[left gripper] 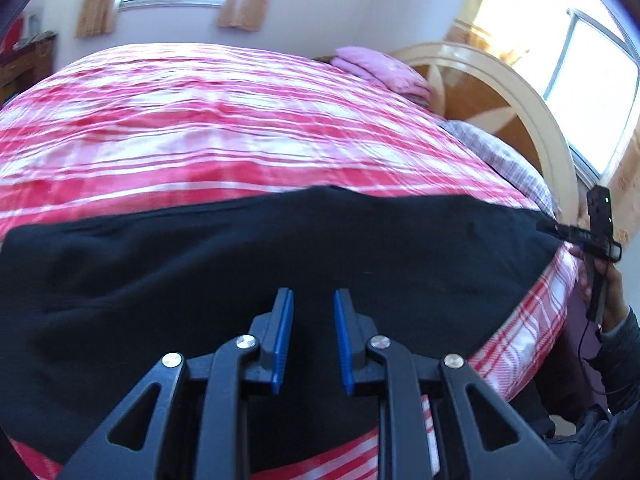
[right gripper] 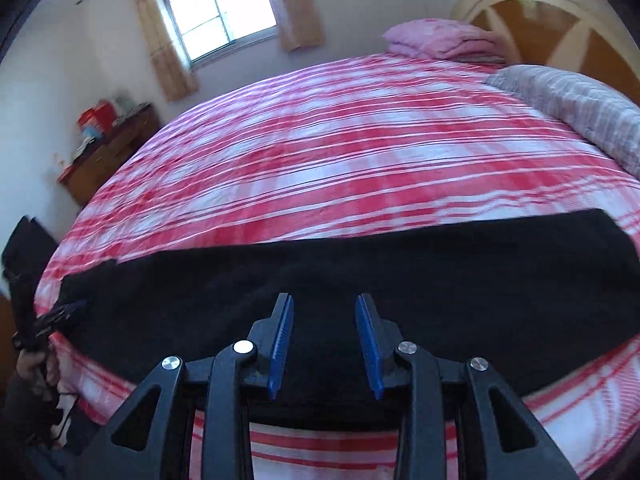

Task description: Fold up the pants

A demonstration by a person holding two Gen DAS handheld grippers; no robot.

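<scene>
2 hand-held grippers (left gripper: 314, 300) (right gripper: 325, 304) open above black pants (left gripper: 240, 248) (right gripper: 400, 264), on plaid bed (left gripper: 220, 128) (right gripper: 340, 152)

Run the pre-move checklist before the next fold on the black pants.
1. Black pants lie as a long flat band along the near edge of the plaid bedspread: ok.
2. Left hand-held gripper empty, jaws apart, above the pants: ok.
3. Right hand-held gripper empty, jaws apart, above the pants: ok.
4. Bedspread beyond the pants bare for folding; pink blanket and grey pillow sit far off: ok.
5. Layers and edges aligned: cannot tell, fabric is too dark and blurred.
</scene>
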